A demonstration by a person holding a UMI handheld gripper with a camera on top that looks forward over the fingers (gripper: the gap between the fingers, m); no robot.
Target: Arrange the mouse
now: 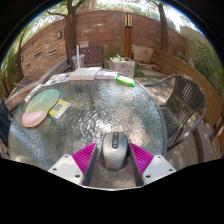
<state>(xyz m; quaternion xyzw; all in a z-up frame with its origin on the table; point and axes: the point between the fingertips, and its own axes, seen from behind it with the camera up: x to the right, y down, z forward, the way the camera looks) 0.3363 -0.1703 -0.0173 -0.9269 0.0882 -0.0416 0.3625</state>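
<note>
A grey computer mouse [115, 150] lies lengthwise between my gripper's [115, 152] two pink-padded fingers [86, 158], over the near part of a round glass table [100, 110]. Both pads press against the mouse's sides, so the gripper is shut on it. The mouse's front end points away from me, toward the middle of the table. I cannot tell whether the mouse rests on the glass or is held just above it.
A pale round plate [40, 104] and a yellow item [59, 108] sit on the table's left part. A green object [125, 81] lies at the far side near white boxes [85, 72]. A metal mesh chair [183, 100] stands to the right.
</note>
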